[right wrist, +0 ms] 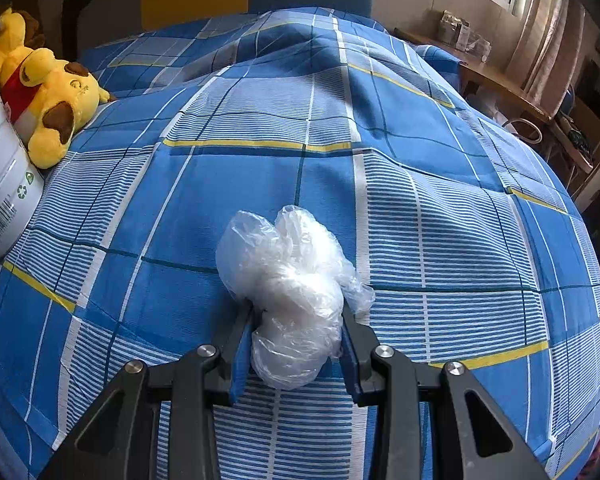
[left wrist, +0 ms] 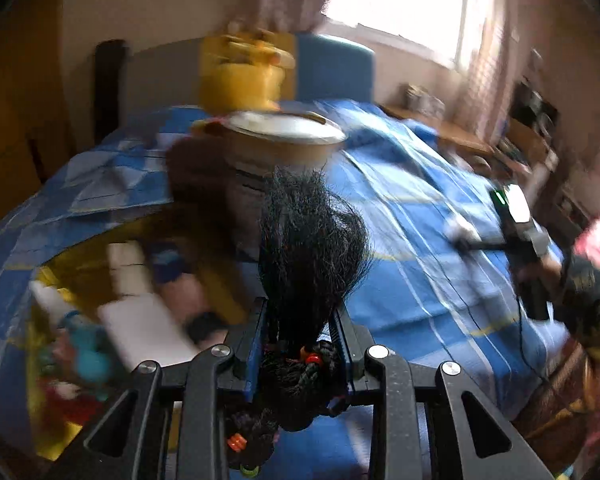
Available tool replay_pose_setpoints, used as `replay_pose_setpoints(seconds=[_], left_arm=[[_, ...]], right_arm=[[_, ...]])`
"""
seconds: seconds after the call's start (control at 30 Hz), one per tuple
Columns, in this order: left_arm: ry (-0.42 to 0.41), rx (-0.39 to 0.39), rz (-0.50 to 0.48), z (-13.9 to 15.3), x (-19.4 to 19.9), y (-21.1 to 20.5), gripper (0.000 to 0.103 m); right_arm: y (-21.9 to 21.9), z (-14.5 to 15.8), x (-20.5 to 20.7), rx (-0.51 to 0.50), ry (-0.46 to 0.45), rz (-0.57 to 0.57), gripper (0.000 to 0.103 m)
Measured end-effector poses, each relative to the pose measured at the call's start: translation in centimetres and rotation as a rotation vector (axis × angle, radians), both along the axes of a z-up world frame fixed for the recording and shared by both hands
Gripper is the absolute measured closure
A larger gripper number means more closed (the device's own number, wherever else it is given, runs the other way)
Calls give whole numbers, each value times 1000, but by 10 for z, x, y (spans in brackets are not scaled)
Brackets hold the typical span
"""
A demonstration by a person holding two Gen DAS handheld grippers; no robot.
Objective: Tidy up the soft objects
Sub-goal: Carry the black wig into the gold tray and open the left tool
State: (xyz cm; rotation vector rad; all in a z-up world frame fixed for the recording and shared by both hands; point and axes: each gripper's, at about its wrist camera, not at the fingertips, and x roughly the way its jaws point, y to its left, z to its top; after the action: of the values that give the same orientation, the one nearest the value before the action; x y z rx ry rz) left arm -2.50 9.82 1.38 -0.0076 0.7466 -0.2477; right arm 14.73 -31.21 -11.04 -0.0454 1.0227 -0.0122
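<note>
Blue bedspread (right wrist: 236, 184), one plush dog (right wrist: 48, 96), one plastic bag (right wrist: 292, 280)

Blue-white-yellow checked bedspread (right wrist: 260, 168), yellow plush dog (right wrist: 48, 96), black braided hair (left wrist: 308, 256), clear plastic bag (right wrist: 292, 288).

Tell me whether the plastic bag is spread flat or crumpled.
Crumpled: the plastic bag is a wrinkled wad pinched in the right gripper above the bedspread.

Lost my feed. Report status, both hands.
Left hand-held gripper shut on black braided hair piece. Right hand-held gripper shut on crumpled clear plastic bag, over the bedspread. Nothing blocking.
</note>
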Motion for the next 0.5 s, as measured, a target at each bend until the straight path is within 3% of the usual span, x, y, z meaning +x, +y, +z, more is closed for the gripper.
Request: replay_pose_setpoints(seconds=[0.17,0.3,0.4,0.5], left_arm=[[-10,-84,242,18,8,93,73],[51,-157,395,4,11,150,73],[104,-205,450,-15,10,170,73],[150,-208,435,-32,13,167,73]], right_arm=[[1,0,0,-3,2,0,66],[1,0,1,-6,3,1,66],[1,0,1,-7,2,1,66],[1,0,0,-7,1,2,66]])
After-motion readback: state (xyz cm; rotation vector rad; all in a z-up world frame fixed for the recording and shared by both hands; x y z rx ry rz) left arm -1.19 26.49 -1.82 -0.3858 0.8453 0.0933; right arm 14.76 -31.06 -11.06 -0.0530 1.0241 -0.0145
